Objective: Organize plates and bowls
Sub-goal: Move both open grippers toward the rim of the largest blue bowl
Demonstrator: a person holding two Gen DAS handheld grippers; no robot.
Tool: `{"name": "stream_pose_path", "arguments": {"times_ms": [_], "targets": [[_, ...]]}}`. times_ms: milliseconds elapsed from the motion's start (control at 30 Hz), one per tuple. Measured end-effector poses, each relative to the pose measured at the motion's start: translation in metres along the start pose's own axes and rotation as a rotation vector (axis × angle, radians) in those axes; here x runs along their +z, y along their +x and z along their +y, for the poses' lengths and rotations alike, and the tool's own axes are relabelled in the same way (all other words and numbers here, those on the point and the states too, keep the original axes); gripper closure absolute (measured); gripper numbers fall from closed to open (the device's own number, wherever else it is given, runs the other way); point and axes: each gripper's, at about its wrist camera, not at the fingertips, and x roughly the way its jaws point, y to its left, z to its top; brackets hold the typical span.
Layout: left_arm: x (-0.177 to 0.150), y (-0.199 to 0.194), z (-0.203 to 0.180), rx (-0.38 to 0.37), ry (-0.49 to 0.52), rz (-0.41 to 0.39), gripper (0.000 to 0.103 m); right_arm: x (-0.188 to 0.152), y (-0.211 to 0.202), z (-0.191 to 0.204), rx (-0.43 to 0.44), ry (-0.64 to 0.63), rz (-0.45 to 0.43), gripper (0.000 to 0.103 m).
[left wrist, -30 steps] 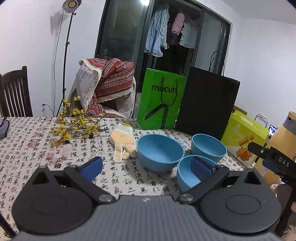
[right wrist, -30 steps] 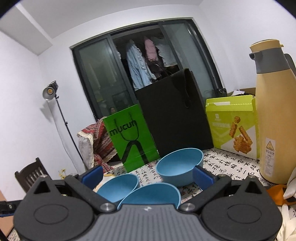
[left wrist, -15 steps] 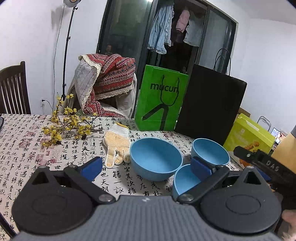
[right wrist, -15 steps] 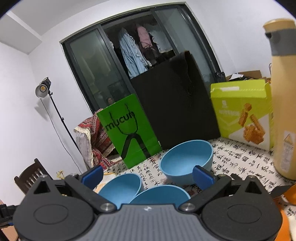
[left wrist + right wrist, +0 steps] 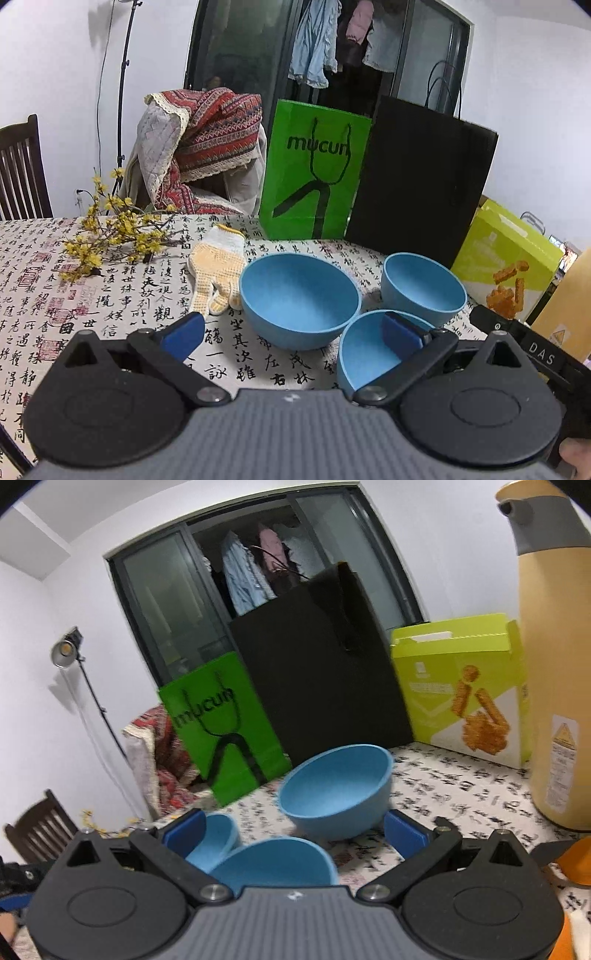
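Three blue bowls stand close together on the patterned tablecloth. In the left wrist view the widest bowl [image 5: 299, 299] is in the middle, a deeper bowl [image 5: 424, 288] is behind it to the right, and a smaller bowl [image 5: 369, 354] is nearest. My left gripper [image 5: 291, 332] is open, with its right pad over the nearest bowl's rim. In the right wrist view my right gripper [image 5: 293, 830] is open and low above the nearest bowl [image 5: 277, 860]. The deeper bowl [image 5: 336, 790] lies just ahead and the widest bowl [image 5: 218, 836] sits by the left pad.
A green paper bag [image 5: 314, 173], a black bag [image 5: 417, 184] and a yellow-green box [image 5: 506, 258] line the back of the table. A tan thermos [image 5: 554, 664] stands at the right. A knit glove [image 5: 218, 266] and a yellow flower sprig [image 5: 110, 236] lie to the left.
Both grippers have come closer to the bowls and stay open. The right wrist view has tilted, and the deeper bowl now looms larger in it.
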Motion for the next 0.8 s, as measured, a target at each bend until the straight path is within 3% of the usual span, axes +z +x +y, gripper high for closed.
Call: {"name": "stream_pose_path", "arguments": {"times_ms": [333, 800], "targets": [[-0.006, 0.023, -0.015, 0.043, -0.001, 0.035, 0.0, -0.006, 0.01, -0.005, 0.005, 0.003, 0.04, 0.0], [-0.011, 0.055, -0.03, 0.163, 0.016, 0.084, 0.0, -0.011, 0.025, -0.01, -0.025, 0.007, 0.097, 0.002]]}}
